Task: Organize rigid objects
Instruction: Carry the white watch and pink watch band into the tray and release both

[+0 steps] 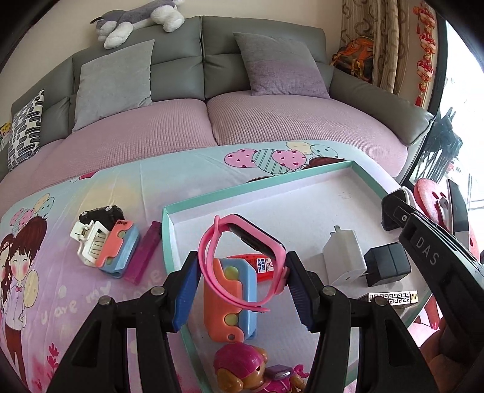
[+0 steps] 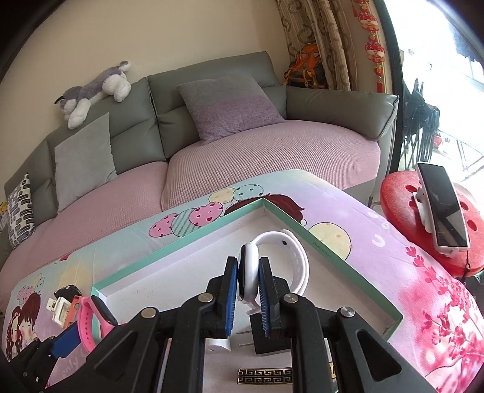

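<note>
We hold a pink watch (image 1: pixel 242 260) in our left claw (image 1: pixel 242 281), its blue pads (image 1: pixel 184 290) pressed against the case on either side, the looped strap hanging between them. Directly under that claw, inside the shallow teal-rimmed box (image 1: pixel 165 238), lies an orange and blue toy car (image 1: pixel 228 305), with a red tube (image 1: pixel 264 267) peeking out just behind it, and nearer to us a pink toy puppy (image 1: pixel 242 371) at the box's near edge. To the right of the left claw, still in the box, sit a white charger (image 1: pixel 345 257), a black charger (image 1: pixel 385 263) touching it, and a gold patterned bar (image 1: pixel 391 297) a little nearer. To the left of the claw, outside the box on the cartoon-printed cloth covering the counter (image 1: pixel 90 302), we see a second orange and blue car (image 1: pixel 121 251), a white clip (image 1: pixel 87 241), a black toy (image 1: pixel 101 214) and a purple bar (image 1: pixel 143 254) bunched together. Our right claw (image 2: pixel 248 284) is clamped tight on a white watch (image 2: pixel 251 272), gripping its case edge-on, the white strap (image 2: pixel 290 260) curling away beyond the tips above the box's far corner. Beyond both claws stands a grey sofa (image 1: pixel 272 39) with pillows and a plush dog (image 1: pixel 139 18) on its back. Off to the right of the right claw, a phone (image 2: pixel 441 208) leans in a stand on a red stool (image 2: pixel 399 199).
</note>
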`<move>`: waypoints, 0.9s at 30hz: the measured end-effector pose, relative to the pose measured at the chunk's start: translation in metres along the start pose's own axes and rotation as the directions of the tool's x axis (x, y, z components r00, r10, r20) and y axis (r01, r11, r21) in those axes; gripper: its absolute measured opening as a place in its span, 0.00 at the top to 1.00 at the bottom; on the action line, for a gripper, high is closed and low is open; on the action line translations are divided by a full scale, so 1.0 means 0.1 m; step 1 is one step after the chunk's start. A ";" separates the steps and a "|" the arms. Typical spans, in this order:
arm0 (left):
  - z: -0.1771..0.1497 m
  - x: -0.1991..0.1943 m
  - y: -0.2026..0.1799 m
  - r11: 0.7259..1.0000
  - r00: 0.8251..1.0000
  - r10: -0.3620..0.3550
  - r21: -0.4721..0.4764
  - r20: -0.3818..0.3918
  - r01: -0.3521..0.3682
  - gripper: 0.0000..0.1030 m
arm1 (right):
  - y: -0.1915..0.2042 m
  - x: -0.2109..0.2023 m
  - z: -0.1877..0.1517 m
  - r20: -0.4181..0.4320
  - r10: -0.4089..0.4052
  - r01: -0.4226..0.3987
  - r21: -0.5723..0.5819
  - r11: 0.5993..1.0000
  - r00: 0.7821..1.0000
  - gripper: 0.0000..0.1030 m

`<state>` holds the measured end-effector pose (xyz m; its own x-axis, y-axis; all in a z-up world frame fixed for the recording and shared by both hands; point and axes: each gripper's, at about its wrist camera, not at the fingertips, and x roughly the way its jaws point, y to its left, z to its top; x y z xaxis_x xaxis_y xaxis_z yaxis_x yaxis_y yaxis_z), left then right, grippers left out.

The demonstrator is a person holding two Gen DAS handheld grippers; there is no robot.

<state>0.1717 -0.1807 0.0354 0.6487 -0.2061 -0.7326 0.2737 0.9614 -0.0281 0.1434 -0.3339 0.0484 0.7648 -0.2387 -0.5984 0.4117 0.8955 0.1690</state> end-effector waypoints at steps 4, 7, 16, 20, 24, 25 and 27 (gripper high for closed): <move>-0.03 0.05 -0.02 1.000 1.000 0.003 -0.001 -0.011 -0.003 0.43 | 0.01 0.06 -0.03 -0.029 -0.008 0.008 -0.012 1.000 1.000 0.85; -0.04 0.08 -0.03 1.000 1.000 0.008 -0.003 -0.019 -0.008 0.43 | 0.00 0.08 -0.04 -0.039 0.001 -0.001 -0.007 1.000 0.999 0.85; -0.08 0.10 -0.05 1.000 0.999 0.017 0.008 -0.029 -0.016 0.43 | 0.01 0.12 -0.06 -0.056 0.016 -0.017 -0.010 1.000 0.998 0.85; -0.08 0.12 -0.04 1.000 0.999 0.029 0.010 -0.038 -0.029 0.39 | 0.00 0.13 -0.07 -0.063 0.029 -0.030 -0.011 0.999 0.998 0.84; -0.08 0.10 -0.02 0.999 0.999 0.036 0.011 -0.037 -0.035 0.37 | 0.01 0.13 -0.06 -0.066 0.032 -0.032 -0.013 0.999 0.997 0.84; -0.08 0.10 -0.02 0.999 0.999 0.037 0.012 -0.036 -0.037 0.36 | 0.00 0.13 -0.06 -0.066 0.033 -0.034 -0.011 0.999 0.997 0.84; -0.07 0.08 0.00 0.999 0.999 0.041 0.009 -0.034 -0.041 0.34 | 0.00 0.13 -0.06 -0.064 0.038 -0.039 -0.012 0.999 0.997 0.84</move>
<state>0.1719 -0.1810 0.0250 0.6350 -0.1599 -0.7558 0.2530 0.9674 0.0079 0.1500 -0.3344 0.0361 0.7464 -0.1800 -0.6407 0.3760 0.9084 0.1828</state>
